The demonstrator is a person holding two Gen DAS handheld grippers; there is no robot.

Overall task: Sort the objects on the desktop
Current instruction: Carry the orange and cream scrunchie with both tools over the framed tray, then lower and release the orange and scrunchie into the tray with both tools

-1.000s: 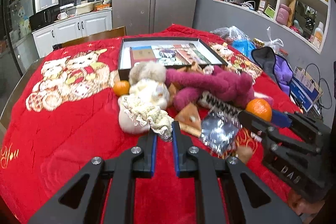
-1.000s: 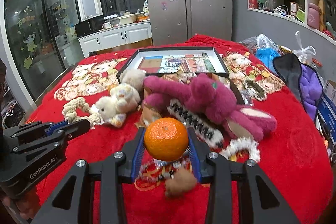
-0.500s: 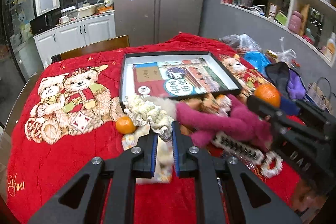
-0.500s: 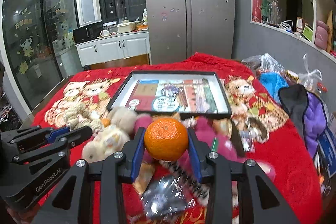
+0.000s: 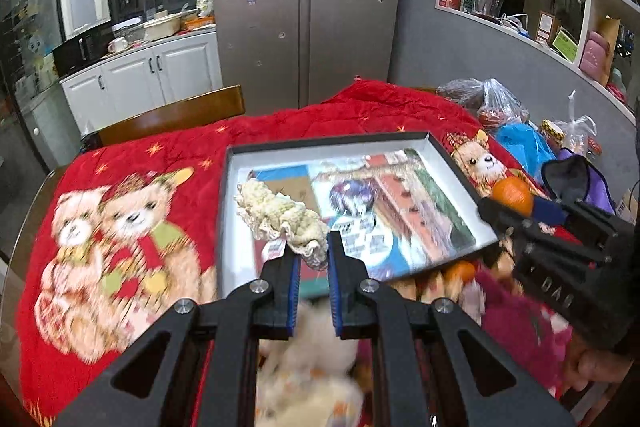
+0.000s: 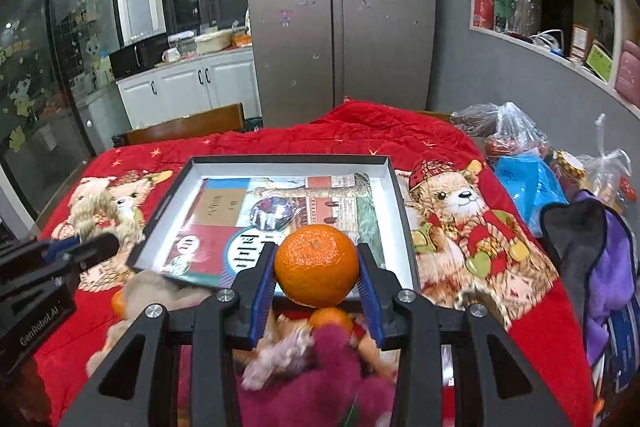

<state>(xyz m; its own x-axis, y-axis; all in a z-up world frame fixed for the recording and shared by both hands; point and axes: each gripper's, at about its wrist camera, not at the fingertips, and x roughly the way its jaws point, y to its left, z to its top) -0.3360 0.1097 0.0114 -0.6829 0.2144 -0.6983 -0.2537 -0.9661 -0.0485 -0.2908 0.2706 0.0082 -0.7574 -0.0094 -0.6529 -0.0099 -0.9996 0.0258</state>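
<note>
We have both tools loaded: our left gripper (image 5: 311, 259) is pinched narrow on the cream knitted piece (image 5: 282, 217), and our right gripper (image 6: 316, 269) clamps the orange (image 6: 316, 271) between its blue pads. Both hang over the near edge of the tray (image 6: 402, 211) — how high, we can't quite judge. Let go too soon and the orange could roll off onto the red blanket (image 6: 536, 307); the knit may snag on a pad — it's loose-woven.
</note>
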